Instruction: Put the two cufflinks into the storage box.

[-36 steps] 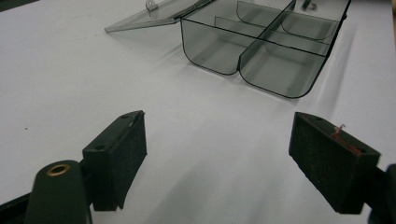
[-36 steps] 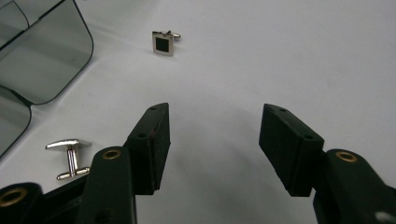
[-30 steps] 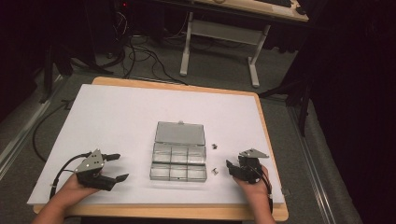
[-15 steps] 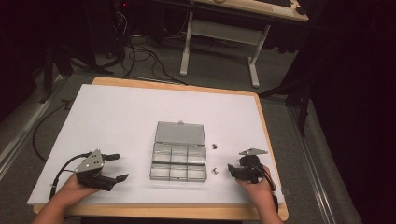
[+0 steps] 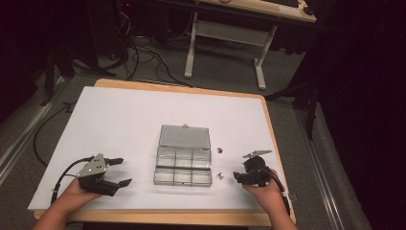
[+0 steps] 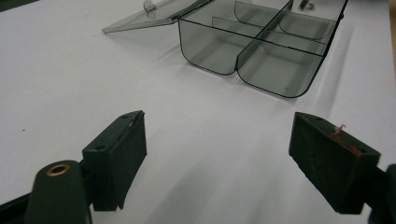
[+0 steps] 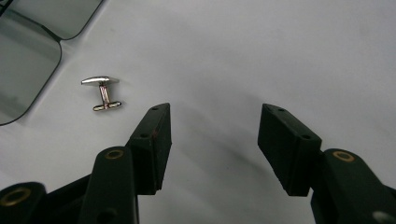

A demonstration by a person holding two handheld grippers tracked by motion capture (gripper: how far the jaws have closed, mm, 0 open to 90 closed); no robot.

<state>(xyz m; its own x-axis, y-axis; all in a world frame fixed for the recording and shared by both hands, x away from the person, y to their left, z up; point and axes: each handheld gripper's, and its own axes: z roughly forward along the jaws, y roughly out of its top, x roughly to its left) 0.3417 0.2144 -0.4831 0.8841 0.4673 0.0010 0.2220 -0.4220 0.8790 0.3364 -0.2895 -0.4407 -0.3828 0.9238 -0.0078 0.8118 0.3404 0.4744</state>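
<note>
table [image 5: 143, 115]: light wooden edge, carried a white sheet across nearly all of its top.
white sheet [image 5: 119, 124]: flat and plain, reached close to the table's borders.
floor [image 5: 335, 158]: grey carpet on both sides of the table.
cables [image 5: 139, 52]: dark, lay tangled on the floor beyond the table's far edge.
second table [image 5: 230, 28]: stood farther back on white legs, wooden top.

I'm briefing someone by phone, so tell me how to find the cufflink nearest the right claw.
Start at the clear compartment box lying open in the middle of the white table. Two small metal cufflinks lie just off its right side, one beyond the other. The nearer cufflink, level with the box's front row, lies just ahead of the open right claw; the farther cufflink lies by the hinge.
</note>
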